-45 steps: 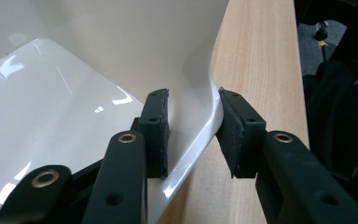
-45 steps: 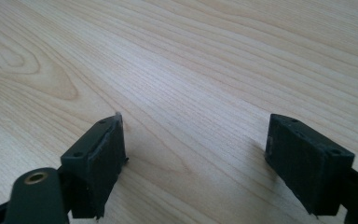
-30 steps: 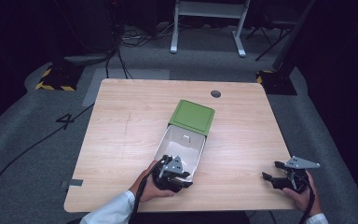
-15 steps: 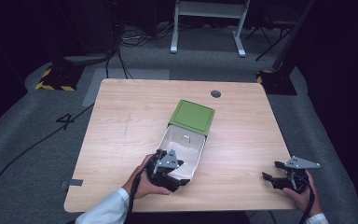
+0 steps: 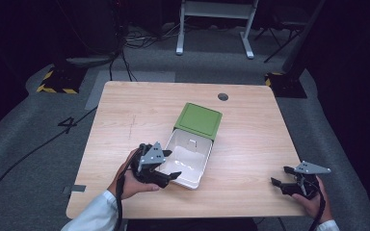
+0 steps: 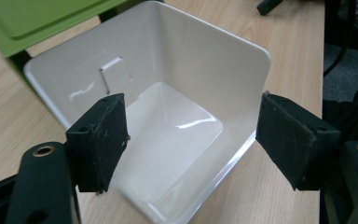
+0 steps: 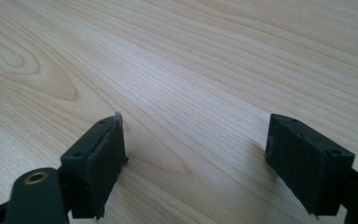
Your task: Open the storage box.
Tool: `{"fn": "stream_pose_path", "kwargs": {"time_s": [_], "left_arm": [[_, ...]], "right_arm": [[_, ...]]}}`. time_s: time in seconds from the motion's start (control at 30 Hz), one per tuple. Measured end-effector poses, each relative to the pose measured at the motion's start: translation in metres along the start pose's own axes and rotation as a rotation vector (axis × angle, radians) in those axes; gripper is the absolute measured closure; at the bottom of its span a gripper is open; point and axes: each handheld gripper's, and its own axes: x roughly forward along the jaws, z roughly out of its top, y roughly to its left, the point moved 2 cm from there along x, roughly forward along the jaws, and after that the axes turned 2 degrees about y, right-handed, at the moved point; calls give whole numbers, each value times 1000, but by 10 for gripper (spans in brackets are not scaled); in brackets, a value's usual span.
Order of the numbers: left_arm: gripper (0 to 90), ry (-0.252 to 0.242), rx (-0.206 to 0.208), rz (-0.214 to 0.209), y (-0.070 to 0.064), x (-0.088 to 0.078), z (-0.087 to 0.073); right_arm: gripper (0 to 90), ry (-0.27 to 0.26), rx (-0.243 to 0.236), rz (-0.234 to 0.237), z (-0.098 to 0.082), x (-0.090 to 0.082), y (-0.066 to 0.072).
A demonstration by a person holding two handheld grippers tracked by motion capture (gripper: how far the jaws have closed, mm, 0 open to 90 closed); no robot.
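Letting go of the white bin [image 5: 189, 159] at mid-worktop [image 5: 125, 120], left tool [image 5: 166, 174] just opened, nothing between its jaws; right tool [image 5: 280, 183] released, well apart. Next likely: reaching for the bin's green lid [image 5: 198, 120].

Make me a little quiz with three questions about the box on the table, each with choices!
1. Where does the white box lie?
A. on the floor
B. near the table's middle
C. at its far left corner

2. What colour is the lid?
A. green
B. red
C. blue

3. How are the left gripper's fingers?
A. shut on the lid
B. open, holding nothing
C. shut on a cable

Answers:
1 B, the high view shows it mid-table.
2 A, it is plainly green.
3 B, the fingers have just been opening, and both stand clear of the box.
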Motion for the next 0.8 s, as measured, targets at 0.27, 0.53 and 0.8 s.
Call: {"fn": "stream_pose_path", "kwargs": {"time_s": [0.27,0.53,0.8], "left_arm": [[192,7,0,98,13,-27,-14],[181,34,-10,172,21,-44,-28],[179,90,-45,240,31,-53,-58]], "right_arm": [[199,0,0,0,0,0,0],[199,0,4,0,0,0,0],[199,1,4,0,0,0,0]]}}
